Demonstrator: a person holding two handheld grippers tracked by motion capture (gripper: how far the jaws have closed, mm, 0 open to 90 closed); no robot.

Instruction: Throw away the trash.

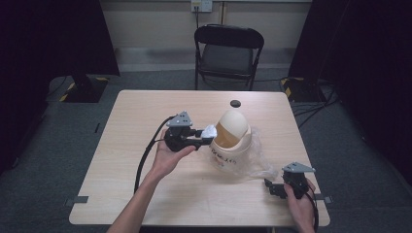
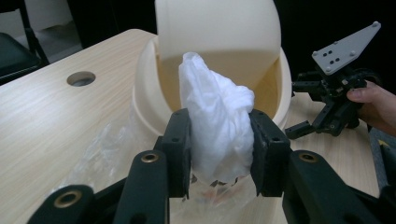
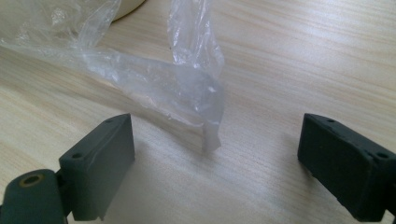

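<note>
A cream table bin (image 1: pixel 232 141) with a domed swing lid stands at the table's middle. My left gripper (image 1: pixel 206 137) is shut on a crumpled white tissue (image 1: pixel 210 131) (image 2: pixel 217 121), held right at the bin's lid opening (image 2: pixel 219 79). A clear plastic bag (image 1: pixel 260 162) (image 3: pixel 159 79) trails from under the bin toward the right. My right gripper (image 1: pixel 270 187) (image 3: pixel 215 163) rests low near the front right edge, open, with the bag's tip just ahead of its jaws and nothing between them.
A wooden table (image 1: pixel 126 145) has a round cable hole (image 1: pixel 235 103) near its far edge. A black folding chair (image 1: pixel 228 51) stands behind the table. The left gripper's cable (image 1: pixel 145 155) curves down the table's left half.
</note>
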